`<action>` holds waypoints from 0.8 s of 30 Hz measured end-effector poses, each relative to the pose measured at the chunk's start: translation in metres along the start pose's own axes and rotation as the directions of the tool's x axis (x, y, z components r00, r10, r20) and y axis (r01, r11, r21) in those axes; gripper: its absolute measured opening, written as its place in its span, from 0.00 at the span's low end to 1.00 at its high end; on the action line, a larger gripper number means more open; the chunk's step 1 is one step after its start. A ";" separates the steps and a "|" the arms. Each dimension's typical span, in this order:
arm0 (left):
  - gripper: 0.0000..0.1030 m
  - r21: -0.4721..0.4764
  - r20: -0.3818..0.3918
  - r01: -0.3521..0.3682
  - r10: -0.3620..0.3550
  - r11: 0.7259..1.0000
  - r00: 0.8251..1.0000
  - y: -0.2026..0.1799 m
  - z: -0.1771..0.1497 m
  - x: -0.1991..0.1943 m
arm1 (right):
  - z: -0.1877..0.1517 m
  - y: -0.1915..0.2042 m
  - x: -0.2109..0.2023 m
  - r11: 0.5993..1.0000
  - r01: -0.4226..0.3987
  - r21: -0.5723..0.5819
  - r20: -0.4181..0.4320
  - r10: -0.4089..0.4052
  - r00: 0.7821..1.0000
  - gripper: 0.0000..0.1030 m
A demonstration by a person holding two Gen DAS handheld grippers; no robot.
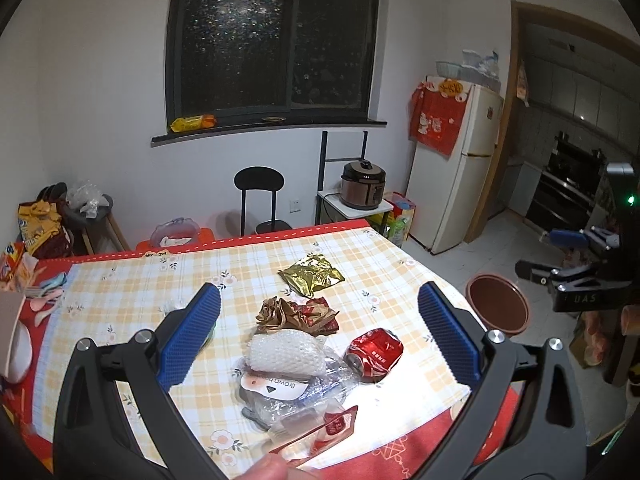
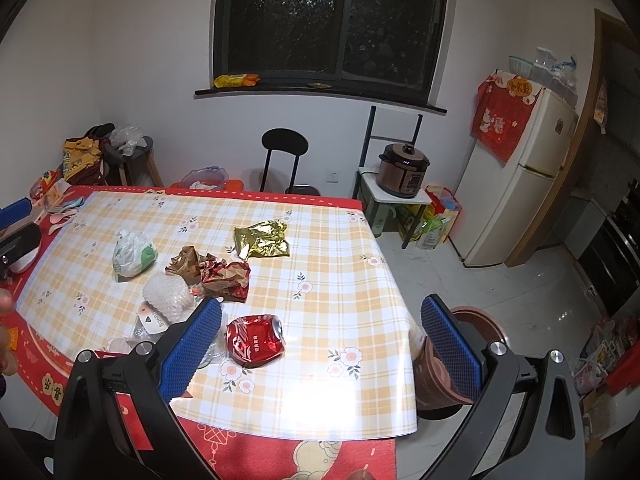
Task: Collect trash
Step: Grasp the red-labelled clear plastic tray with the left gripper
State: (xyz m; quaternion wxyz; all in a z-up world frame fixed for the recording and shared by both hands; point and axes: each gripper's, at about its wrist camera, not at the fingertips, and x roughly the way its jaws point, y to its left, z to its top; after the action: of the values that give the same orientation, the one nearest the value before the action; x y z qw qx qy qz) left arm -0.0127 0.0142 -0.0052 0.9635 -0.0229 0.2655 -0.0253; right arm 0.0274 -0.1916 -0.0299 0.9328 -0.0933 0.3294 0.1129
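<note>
Trash lies on the plaid tablecloth (image 1: 120, 300): a gold foil wrapper (image 1: 312, 276) (image 2: 262, 238), a crumpled brown and red wrapper (image 1: 298, 314) (image 2: 216, 272), white bubble wrap (image 1: 286, 354) (image 2: 168, 294), a crushed red can (image 1: 374, 354) (image 2: 256, 340), clear plastic packaging (image 1: 280, 390), a red sachet (image 1: 336, 424) and a white-green plastic bag (image 2: 132, 254). My left gripper (image 1: 320, 336) hovers open above the pile, holding nothing. My right gripper (image 2: 320, 344) is open over the table's near right corner, the can just inside its left finger. A brown bin (image 1: 498, 304) (image 2: 480, 324) stands on the floor right of the table.
Pastel spoons (image 2: 66, 206) and a white bowl (image 1: 18, 352) sit at the table's left end. A black chair (image 2: 285, 152), a rice cooker (image 2: 404, 170) on a small stand and a fridge (image 2: 516, 184) line the far side. A thumb (image 1: 260, 468) shows at the bottom edge.
</note>
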 end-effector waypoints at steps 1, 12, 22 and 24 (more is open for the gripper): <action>0.95 -0.004 0.004 -0.004 0.004 1.000 1.000 0.000 -0.001 0.000 | -0.002 -0.001 0.002 1.000 -0.011 0.003 -0.005 0.011 1.000 0.96; 0.95 -0.084 -0.079 -0.174 0.168 0.981 0.983 0.007 -0.040 0.005 | -0.031 -0.015 0.044 0.977 -0.215 0.013 -0.063 0.215 0.975 0.96; 0.95 -0.195 -0.214 -0.364 0.323 0.911 0.922 0.026 -0.102 0.004 | -0.058 0.003 0.095 0.917 -0.395 -0.048 -0.181 0.381 0.907 0.96; 0.94 -0.185 -0.243 -0.366 0.319 0.912 0.916 0.028 -0.114 0.007 | -0.060 0.012 0.099 0.912 -0.407 -0.054 -0.201 0.389 0.899 0.96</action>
State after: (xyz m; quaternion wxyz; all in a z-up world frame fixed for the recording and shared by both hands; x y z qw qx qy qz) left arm -0.0646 0.0378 -0.1082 0.9109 -0.0827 0.3653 0.1732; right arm 0.0633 -0.1805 -0.1401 0.8496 -0.0783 0.4213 0.3076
